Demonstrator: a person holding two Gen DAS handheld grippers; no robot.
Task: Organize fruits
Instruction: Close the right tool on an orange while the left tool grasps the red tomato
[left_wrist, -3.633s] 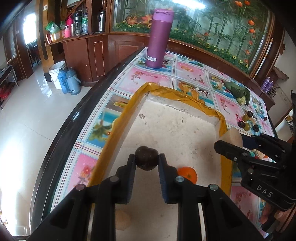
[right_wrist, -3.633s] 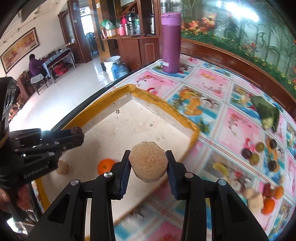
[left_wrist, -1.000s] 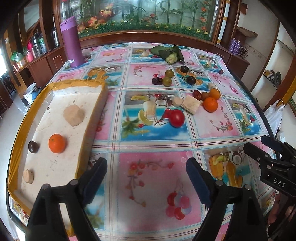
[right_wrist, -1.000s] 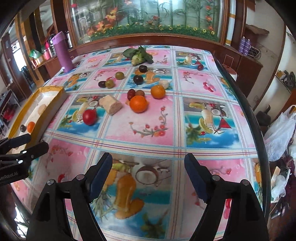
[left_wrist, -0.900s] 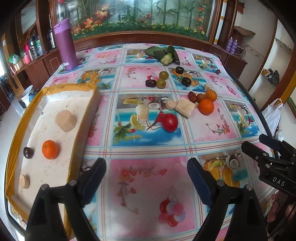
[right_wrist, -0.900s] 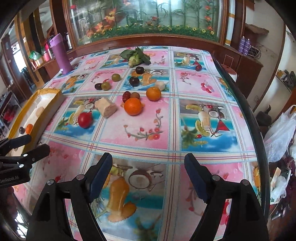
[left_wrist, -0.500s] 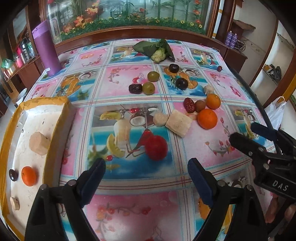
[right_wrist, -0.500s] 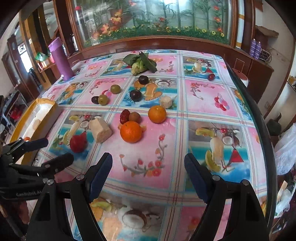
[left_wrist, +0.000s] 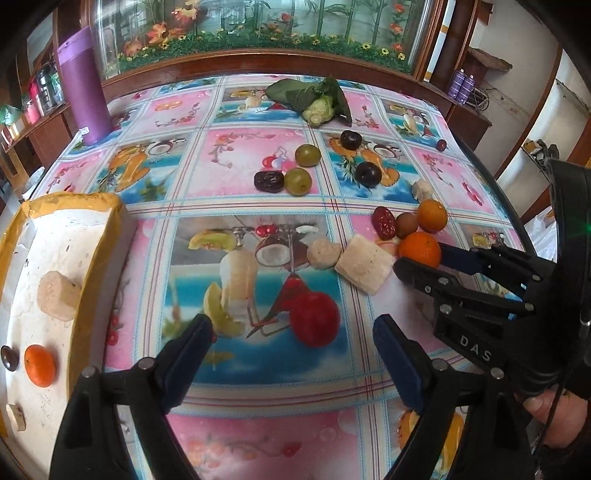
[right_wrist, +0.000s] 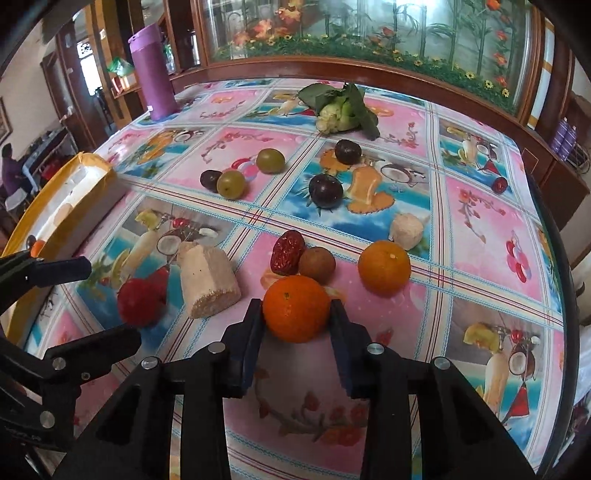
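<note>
The foam tray (left_wrist: 110, 236), at the table's left edge, holds a tangerine (left_wrist: 40, 365), a dark plum (left_wrist: 9, 358) and a beige block (left_wrist: 57, 301). The left gripper (left_wrist: 291, 354) hovers above the red tomato (left_wrist: 314, 319); its jaws are apart and closing, with nothing pressed between them. The right gripper (right_wrist: 295, 328) is closing on the orange (right_wrist: 296, 308) (pads against both sides), which rests on the tablecloth (right_wrist: 480, 229) just in front of a red date (right_wrist: 287, 252) and a brown longan (right_wrist: 317, 264).
</note>
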